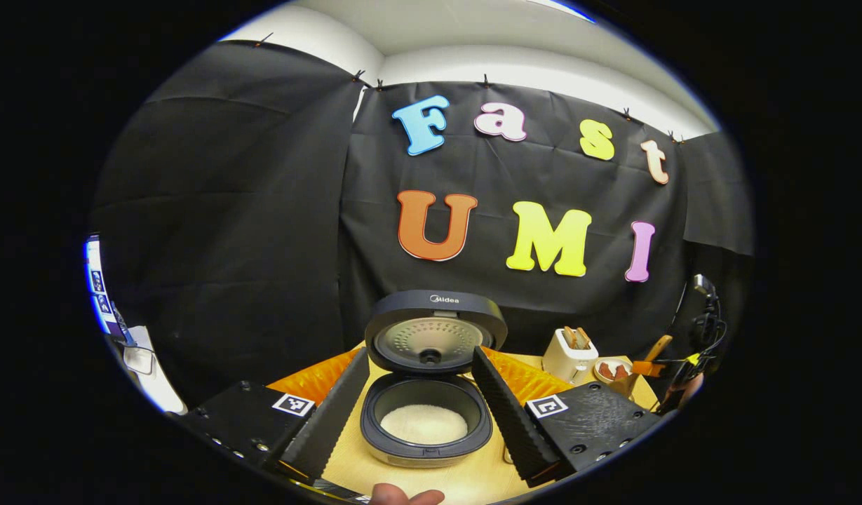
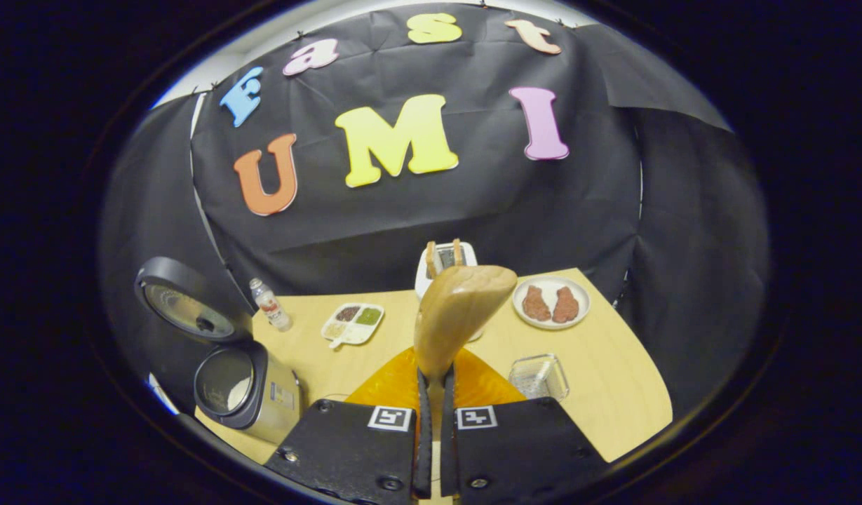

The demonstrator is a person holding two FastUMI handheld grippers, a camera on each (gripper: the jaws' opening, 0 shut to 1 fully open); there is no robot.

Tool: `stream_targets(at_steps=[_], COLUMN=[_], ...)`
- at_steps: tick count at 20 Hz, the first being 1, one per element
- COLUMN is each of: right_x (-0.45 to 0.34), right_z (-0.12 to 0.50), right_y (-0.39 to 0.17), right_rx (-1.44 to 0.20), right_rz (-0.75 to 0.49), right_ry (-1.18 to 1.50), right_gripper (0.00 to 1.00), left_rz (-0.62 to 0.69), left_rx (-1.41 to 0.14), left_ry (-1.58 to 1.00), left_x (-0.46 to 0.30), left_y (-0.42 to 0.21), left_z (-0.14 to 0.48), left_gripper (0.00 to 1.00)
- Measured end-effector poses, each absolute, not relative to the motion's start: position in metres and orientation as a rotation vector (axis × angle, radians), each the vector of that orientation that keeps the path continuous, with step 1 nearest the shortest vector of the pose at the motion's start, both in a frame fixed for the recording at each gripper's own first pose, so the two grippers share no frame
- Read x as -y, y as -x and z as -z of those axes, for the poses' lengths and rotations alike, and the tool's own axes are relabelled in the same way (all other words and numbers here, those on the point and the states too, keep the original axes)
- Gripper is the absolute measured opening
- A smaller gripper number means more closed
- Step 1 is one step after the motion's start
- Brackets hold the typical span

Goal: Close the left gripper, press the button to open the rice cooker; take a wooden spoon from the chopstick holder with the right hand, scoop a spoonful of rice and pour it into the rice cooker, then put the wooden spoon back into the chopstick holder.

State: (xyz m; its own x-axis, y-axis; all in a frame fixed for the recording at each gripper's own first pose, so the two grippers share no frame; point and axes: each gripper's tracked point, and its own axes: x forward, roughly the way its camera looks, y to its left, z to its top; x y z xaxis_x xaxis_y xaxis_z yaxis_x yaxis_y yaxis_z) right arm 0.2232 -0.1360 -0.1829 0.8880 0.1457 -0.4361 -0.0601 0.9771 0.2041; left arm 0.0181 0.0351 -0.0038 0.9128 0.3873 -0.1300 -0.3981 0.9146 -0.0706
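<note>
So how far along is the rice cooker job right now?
Done: the dark round rice cooker stands open, lid up, white rice in its pot. In hand: the right gripper is shut on the light wooden spoon, bowl up; whether it carries rice I can't tell. The left gripper hangs open before the cooker. Left: at least returning the spoon to its holder.

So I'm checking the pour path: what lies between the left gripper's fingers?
In the left gripper view, the open rice cooker with rice inside lies between them.
</note>
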Motion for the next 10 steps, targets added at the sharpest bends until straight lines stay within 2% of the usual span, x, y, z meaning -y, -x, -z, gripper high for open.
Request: stream_targets(at_steps=[4, 10], right_x=[0.11, 0.102], right_z=[0.231, 0.285], right_y=[-0.221, -0.237], right_rx=[-0.53, -0.507], right_rz=[-0.101, -0.039], right_ry=[-0.116, 0.123], right_gripper=[0.1, 0.1], left_rz=[-0.418, -0.42], left_rx=[-0.142, -0.174], left_ry=[0.073, 0.077], left_x=[-0.046, -0.048], left_y=[0.001, 0.02], left_z=[0.007, 0.016], left_gripper=[0.95, 0.95])
